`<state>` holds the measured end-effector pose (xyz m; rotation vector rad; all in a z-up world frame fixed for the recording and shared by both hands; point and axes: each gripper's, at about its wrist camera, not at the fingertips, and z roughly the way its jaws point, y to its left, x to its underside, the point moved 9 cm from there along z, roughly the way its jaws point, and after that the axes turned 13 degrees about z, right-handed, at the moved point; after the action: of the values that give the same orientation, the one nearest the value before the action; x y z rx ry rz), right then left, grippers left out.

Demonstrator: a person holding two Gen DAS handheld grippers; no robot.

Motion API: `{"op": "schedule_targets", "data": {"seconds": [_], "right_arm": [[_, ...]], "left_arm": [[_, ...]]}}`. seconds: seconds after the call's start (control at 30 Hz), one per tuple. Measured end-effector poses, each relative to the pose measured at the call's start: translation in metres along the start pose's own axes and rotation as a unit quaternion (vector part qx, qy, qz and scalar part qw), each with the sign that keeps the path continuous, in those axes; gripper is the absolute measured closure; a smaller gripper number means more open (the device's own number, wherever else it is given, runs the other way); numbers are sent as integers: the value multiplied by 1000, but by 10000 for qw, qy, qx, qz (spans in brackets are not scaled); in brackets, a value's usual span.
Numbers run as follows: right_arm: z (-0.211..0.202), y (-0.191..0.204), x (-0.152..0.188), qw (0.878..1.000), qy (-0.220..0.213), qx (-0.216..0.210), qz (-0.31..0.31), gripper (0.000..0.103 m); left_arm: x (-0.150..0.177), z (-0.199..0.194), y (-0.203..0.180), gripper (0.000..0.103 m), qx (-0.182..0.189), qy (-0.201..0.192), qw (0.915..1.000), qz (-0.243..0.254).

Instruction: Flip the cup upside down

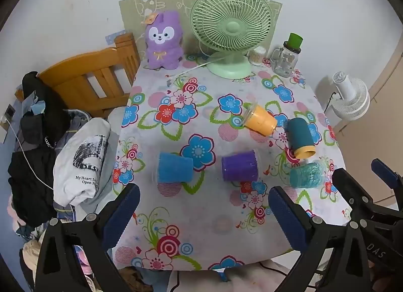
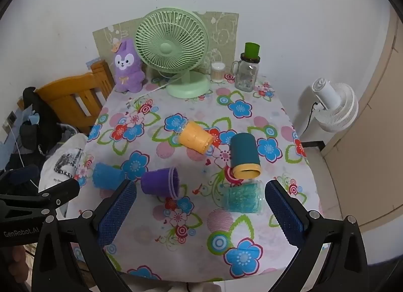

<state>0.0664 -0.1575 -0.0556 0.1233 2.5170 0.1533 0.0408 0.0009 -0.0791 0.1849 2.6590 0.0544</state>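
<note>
Several cups lie on their sides on the flowered tablecloth [image 1: 191,216]: a blue cup [image 1: 175,167] [image 2: 107,176], a purple cup [image 1: 240,166] [image 2: 160,182], a turquoise cup [image 1: 306,174] [image 2: 243,197], an orange cup [image 1: 260,119] [image 2: 196,137], and a dark teal cup with a yellow rim [image 1: 301,138] [image 2: 245,156]. My left gripper [image 1: 204,206] is open and empty, held above the table's front part, short of the blue and purple cups. My right gripper [image 2: 200,203] is open and empty, with the turquoise cup just ahead between its fingers' line.
A green desk fan [image 1: 230,30] [image 2: 173,50], a purple plush toy [image 1: 163,40], a glass jar mug with a green top [image 1: 287,57] and a small cotton swab box [image 1: 257,56] stand at the back. A wooden chair [image 1: 88,77] with clothes is left; a white fan [image 2: 335,103] right.
</note>
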Motion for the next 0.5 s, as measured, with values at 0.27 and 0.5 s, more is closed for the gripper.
{"op": "schedule_targets", "data": {"seconds": [0.27,0.5], "right_arm": [[6,-7,-2,10000,-56,19,54,0],[10,-13,-2,10000,37,82,17,0]], "left_arm": [[-4,-1,1,0,63,85,9999,-3],[-13,4,-4,0,25,32,10000,3]]}}
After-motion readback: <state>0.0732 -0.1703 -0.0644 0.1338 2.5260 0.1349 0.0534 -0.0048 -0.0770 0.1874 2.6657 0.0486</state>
